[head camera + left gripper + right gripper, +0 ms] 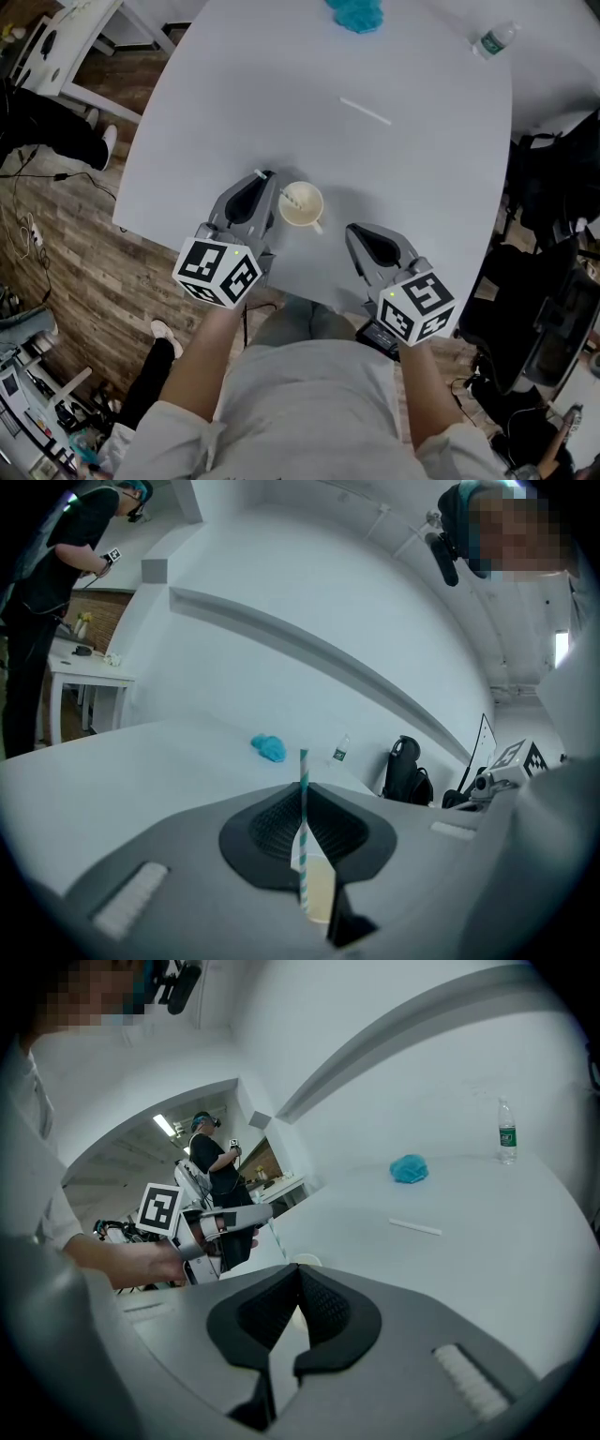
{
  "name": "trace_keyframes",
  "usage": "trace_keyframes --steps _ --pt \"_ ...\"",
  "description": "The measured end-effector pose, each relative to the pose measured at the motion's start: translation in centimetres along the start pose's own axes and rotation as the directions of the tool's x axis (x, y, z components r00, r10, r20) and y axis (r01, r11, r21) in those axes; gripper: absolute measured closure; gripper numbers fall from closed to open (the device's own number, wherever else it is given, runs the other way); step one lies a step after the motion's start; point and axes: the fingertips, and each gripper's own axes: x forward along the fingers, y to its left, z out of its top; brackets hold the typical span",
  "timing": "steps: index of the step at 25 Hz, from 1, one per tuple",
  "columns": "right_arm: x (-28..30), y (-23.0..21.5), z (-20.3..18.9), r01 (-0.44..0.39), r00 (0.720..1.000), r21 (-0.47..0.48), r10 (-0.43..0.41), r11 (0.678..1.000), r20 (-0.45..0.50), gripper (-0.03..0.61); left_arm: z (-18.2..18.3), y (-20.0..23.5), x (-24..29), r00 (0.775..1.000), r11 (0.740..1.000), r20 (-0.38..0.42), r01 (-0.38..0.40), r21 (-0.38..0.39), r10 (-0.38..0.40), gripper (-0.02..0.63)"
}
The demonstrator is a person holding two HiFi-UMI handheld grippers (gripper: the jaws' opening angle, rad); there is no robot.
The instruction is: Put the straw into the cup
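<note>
The straw (303,855) should be lowered straight into the cream cup (305,221) and released only once its tip is well inside, since a sideways nudge could tip the cup. Thin paper, striped teal and white, it is pinched upright in the left gripper (303,789) just above the cup's mouth. The right gripper (298,1274) is closed on nothing.

Quick tally: two grippers are counted, the left hand-held gripper (265,180) and the right hand-held gripper (356,232). One cup (302,204) is seen on the single white surface (234,103). One striped straw (303,808), one white stick (366,111) further out, and one blue crumpled lump (356,13) plus one water bottle (494,39) at the far edge are counted too.
</note>
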Motion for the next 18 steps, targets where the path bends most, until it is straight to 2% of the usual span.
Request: trace_keyframes --steps 18 --pt "0.5 -0.6 -0.5 0.003 1.000 0.025 -0.003 1.000 -0.008 0.571 -2.6 0.5 1.1 0.999 0.999 -0.051 0.010 -0.037 -0.012 0.574"
